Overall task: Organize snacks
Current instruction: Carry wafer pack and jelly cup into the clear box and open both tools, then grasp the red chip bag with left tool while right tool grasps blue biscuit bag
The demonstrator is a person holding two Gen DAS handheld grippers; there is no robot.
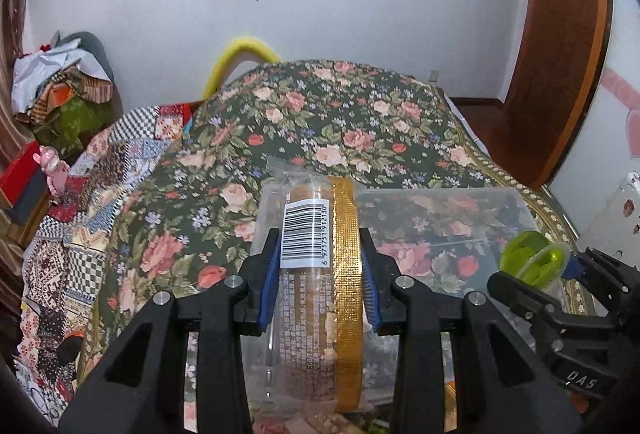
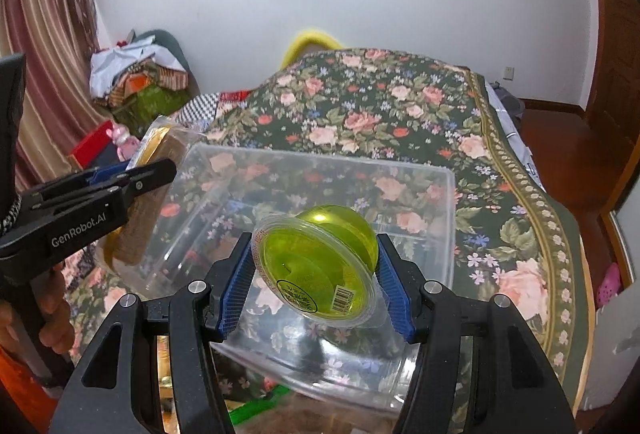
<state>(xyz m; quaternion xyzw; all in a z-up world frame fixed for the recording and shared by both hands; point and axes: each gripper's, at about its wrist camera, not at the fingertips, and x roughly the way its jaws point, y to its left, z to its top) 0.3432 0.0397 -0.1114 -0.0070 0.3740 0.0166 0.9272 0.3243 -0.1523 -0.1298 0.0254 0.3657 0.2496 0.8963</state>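
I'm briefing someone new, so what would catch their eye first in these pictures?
The bright green jelly cup, gripped tilted in the right tongs over a clear plastic bin. Next, the left tongs clamp a gold-striped clear snack packet beside it, all above a rose-patterned bedspread.

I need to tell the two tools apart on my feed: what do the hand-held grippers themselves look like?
Both look alike: the left hand-held gripper and right hand-held gripper have matte black angular bodies with triangular cutouts, silver round pins at the joints, and blue ribbed pads inside the fingers. The left one, seen in the right wrist view, carries white "GenRobot.AI" lettering on its side.
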